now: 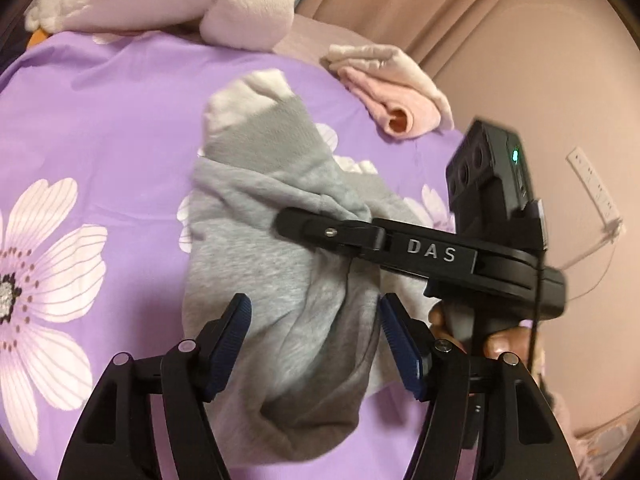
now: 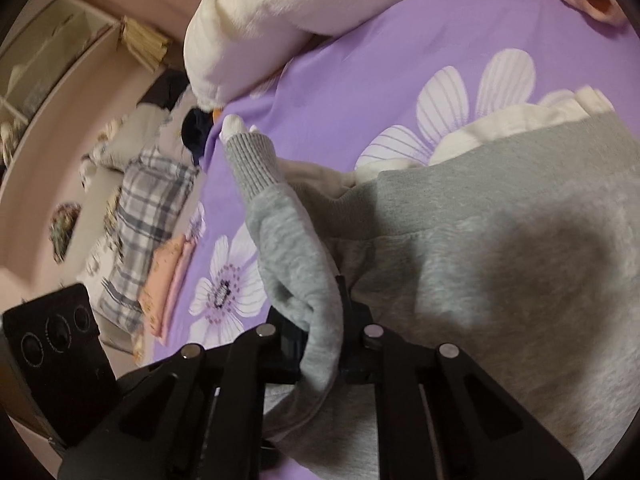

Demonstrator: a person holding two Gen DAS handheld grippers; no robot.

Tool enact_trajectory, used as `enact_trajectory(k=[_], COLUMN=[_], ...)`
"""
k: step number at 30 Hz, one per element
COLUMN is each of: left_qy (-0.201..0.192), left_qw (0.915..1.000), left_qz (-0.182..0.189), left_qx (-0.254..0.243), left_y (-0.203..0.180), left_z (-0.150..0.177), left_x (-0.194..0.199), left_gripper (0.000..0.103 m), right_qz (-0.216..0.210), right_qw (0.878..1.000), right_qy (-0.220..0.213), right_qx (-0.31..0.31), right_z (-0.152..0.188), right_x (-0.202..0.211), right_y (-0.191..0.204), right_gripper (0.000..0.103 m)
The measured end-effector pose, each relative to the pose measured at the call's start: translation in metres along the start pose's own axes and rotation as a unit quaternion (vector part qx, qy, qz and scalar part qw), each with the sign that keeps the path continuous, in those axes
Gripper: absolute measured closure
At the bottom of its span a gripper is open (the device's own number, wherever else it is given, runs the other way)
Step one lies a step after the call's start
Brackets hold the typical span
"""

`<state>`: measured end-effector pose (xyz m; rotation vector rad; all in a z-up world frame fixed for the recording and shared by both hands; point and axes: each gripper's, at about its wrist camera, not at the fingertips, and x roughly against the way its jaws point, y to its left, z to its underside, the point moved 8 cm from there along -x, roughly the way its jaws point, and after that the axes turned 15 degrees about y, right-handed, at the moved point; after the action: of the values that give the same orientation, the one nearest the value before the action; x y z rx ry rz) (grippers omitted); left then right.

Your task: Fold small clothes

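1. Two grippers work one grey sweatshirt (image 1: 256, 264), which lies crumpled on a purple flowered bedsheet (image 1: 100, 120).
2. Left gripper (image 1: 316, 344): its blue-padded jaws stand apart, straddling a bunched fold of the sweatshirt; neither pad presses the cloth.
3. Right gripper (image 2: 320, 344): its jaws are clamped together on the sweatshirt's sleeve (image 2: 288, 248), which runs up and away from the fingers to a ribbed cuff (image 2: 252, 160). In the left wrist view this gripper (image 1: 288, 222) reaches across the sweatshirt from the right side.
4. A white inner layer (image 2: 500, 128) shows at the sweatshirt's far edge.
5. Beyond the sweatshirt, at the sheet's far edge, lie a folded pink garment (image 1: 392, 96) and a white plush toy (image 1: 180, 0).
6. Left of the sweatshirt in the right wrist view, off the sheet's edge, lies a plaid cloth (image 2: 148, 208).
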<state>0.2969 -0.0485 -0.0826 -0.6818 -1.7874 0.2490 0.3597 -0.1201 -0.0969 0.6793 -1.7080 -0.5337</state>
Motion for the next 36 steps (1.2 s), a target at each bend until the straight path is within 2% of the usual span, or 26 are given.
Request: enact_trajectory(k=[6, 9, 14, 18, 26, 30, 33, 36], left_qy=[-0.024, -0.040, -0.035, -0.020, 0.013, 0.028, 0.035, 0.037], left_qw=[0.9993, 0.9987, 0.9986, 0.9992, 0.9999, 0.9995, 0.9992, 0.9989], left_qz=[0.020, 0.012, 0.003, 0.005, 0.004, 0.009, 0.012, 0.017], left_qx=[0.021, 0.030, 0.039, 0.033, 0.006, -0.005, -0.015, -0.024], left_y=[0.007, 0.012, 0.018, 0.012, -0.011, -0.025, -0.037, -0.046], left_z=[0.001, 0.002, 0.010, 0.010, 0.012, 0.013, 0.012, 0.011], left_x=[0.027, 0.040, 0.043, 0.030, -0.001, -0.016, -0.023, -0.026], left_gripper=[0.038, 0.038, 0.038, 0.038, 0.038, 0.038, 0.038, 0.038], right_qz=[-0.023, -0.023, -0.023, -0.002, 0.083, 0.123, 0.131, 0.121], right_qw=[0.999, 0.998, 0.996, 0.996, 0.991, 0.988, 0.988, 0.990], right_qy=[-0.030, -0.051, -0.080, -0.094, -0.103, -0.090, -0.078, -0.073], right_qx=[-0.006, -0.008, -0.009, -0.008, -0.010, -0.012, -0.019, -0.027], right_z=[0.007, 0.007, 0.008, 0.008, 0.005, 0.003, 0.006, 0.010], right_x=[0.025, 0.042, 0.072, 0.094, 0.134, 0.139, 0.135, 0.128], right_y=[-0.001, -0.003, -0.009, -0.018, -0.057, -0.082, -0.100, -0.112], right_gripper=[0.092, 0.092, 0.092, 0.092, 0.092, 0.092, 0.092, 0.091])
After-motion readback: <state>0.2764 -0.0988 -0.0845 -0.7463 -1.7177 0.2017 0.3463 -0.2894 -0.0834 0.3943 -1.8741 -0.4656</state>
